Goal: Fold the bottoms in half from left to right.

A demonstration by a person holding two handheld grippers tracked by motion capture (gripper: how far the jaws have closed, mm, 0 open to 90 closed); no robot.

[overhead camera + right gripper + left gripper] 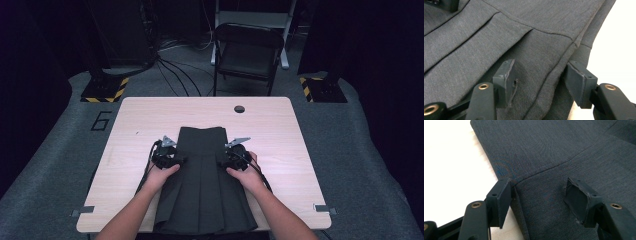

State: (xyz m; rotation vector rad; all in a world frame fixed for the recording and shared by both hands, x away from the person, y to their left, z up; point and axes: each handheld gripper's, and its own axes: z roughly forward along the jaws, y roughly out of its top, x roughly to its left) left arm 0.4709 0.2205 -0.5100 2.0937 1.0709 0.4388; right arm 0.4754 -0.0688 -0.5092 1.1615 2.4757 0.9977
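A dark grey pleated skirt (202,192) lies flat on the light wood table (280,145), waistband far, hem hanging over the near edge. My left gripper (176,159) sits at the skirt's left edge, just below the waistband seam. In the left gripper view the left gripper (540,200) is open, one pad (501,200) at the skirt (544,157) edge, the other over the cloth. My right gripper (226,160) mirrors it at the right edge. In the right gripper view the right gripper (542,82) is open and straddles the skirt (499,37) side fold.
A round cable hole (239,108) is in the table's far side. Beyond the table stands a black folding chair (247,50), with cables and two hazard-striped stand bases (105,89) on the grey floor. Small metal clamps (82,211) sit at the table's near corners.
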